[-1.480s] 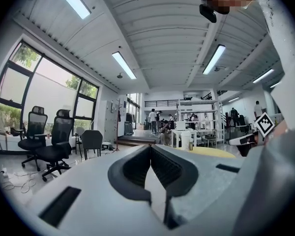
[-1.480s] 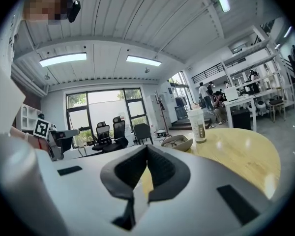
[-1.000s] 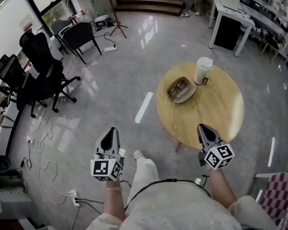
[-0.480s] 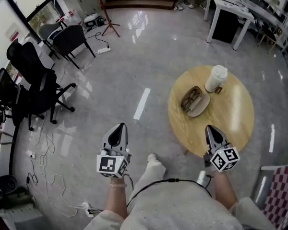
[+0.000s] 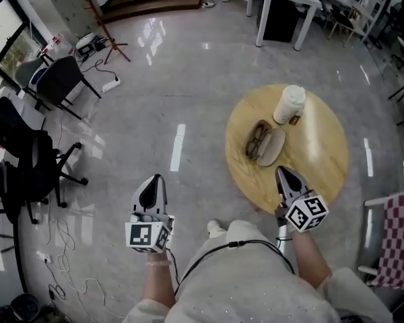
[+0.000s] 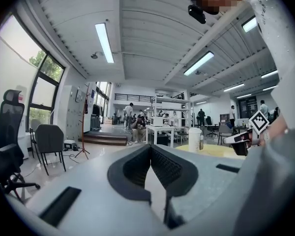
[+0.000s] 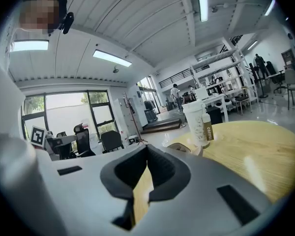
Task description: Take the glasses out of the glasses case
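An open glasses case [image 5: 263, 143] lies on the round wooden table [image 5: 316, 160], with glasses [image 5: 254, 140] in its left half. In the right gripper view the case [image 7: 183, 148] peeks just over the jaws. My right gripper [image 5: 284, 175] hovers over the table's near edge, shut and empty, short of the case. Over the floor well left of the table, my left gripper [image 5: 152, 188] is also shut and holds nothing. In the left gripper view the table [image 6: 211, 151] sits far off to the right.
A white lidded coffee cup [image 5: 289, 103] and a small bottle [image 5: 295, 119] stand behind the case. Office chairs [image 5: 27, 160] and floor cables [image 5: 60, 247] are at the left. A white desk [image 5: 283, 2] stands far back, a checked chair [image 5: 394, 237] at the right.
The person has stepped closer to the table, and the view has shifted. The right gripper now reaches over the table's near edge. Both grippers stay shut.
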A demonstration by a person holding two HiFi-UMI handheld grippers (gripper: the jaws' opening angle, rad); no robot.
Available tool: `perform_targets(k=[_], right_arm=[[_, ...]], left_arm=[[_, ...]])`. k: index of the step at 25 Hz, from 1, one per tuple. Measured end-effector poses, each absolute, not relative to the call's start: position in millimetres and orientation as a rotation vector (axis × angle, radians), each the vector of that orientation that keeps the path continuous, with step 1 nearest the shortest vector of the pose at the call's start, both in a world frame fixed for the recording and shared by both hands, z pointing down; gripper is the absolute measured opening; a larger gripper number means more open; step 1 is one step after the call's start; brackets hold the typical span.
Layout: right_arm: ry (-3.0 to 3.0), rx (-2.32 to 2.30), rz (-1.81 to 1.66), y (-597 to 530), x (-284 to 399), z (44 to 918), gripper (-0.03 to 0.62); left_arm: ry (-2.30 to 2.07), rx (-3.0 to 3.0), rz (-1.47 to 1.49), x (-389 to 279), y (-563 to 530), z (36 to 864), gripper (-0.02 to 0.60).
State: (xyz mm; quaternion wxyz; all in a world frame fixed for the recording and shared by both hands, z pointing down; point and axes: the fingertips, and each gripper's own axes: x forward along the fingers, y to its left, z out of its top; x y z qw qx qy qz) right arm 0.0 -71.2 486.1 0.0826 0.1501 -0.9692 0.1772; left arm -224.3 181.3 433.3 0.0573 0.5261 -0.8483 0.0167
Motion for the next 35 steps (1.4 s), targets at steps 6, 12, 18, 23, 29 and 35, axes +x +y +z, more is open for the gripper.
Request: perform_targets(k=[6,12,18,23,29,35], right_arm=[[-2.86,0.522,0.555,-79.0,-10.3,494.4,0.006],[-2.832,0.58,0.633,-93.4,-32.0,507.4,0.006],[-2.795,0.642,0.649,-106.5,-55.7,516.1,0.006],[-2.762,0.722,0.669,-124.2,-67.5,521.2,0.006],[-2.718,0.764,0.732,-132.2,-77.5,529.9,0.006],[-2.68,0.802,0.766,-134.9,-84.4,540.4,0.006]], left_arm=[[-2.47,1.729,0.031,-233.8,140.2,442.2,0.005],[-2.408,1.821,0.062,-256.0,98.8,450.1,0.005],[-2.371,1.924,0.06,-295.9,47.3,438.7,0.005],[-2.279,1.997,0.067,-310.1,13.3,451.4,0.005],[-2.227,2.028,0.077,-333.9,-5.4,460.1,0.005],[-2.23,2.005,0.085,-354.5,-12.0,465.5,0.005]])
